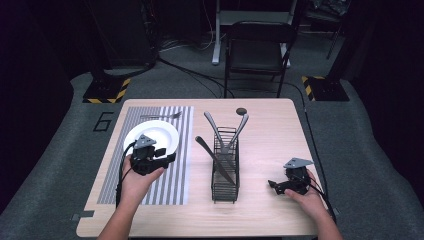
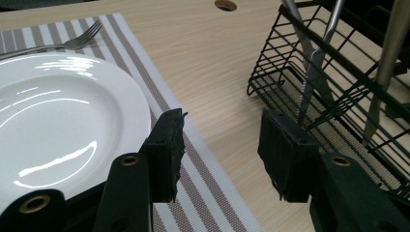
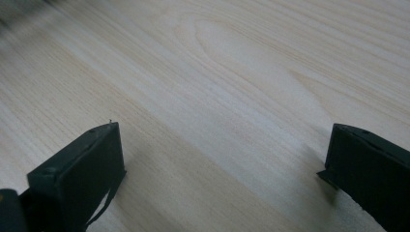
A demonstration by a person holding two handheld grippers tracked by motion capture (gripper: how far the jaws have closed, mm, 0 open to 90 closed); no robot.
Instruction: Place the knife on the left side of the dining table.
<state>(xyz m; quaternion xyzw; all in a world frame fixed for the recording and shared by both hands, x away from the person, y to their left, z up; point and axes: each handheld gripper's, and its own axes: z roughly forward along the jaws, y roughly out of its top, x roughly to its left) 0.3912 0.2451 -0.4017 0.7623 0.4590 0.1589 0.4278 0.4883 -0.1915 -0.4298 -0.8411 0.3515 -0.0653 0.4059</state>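
White plate (image 2: 58, 121) and fork (image 2: 72, 42) already laid; knives (image 2: 314, 72) left in rack (image 2: 309, 125) ahead of left gripper (image 2: 220, 145). Both jaws wide, empty; right gripper (image 3: 222, 169) low over bare table (image 3: 217, 72).

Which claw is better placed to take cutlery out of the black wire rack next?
Probably the left claw: it is open, beside the plate, and faces the wire rack and its knife. The right claw is open over bare table.

In the left gripper view, we lose the plate (image 2: 63, 116) past the left edge and behind the gripper's arm at the bottom. The rack (image 2: 338, 96) runs off the right edge, and its utensils' tops are cut at the top.
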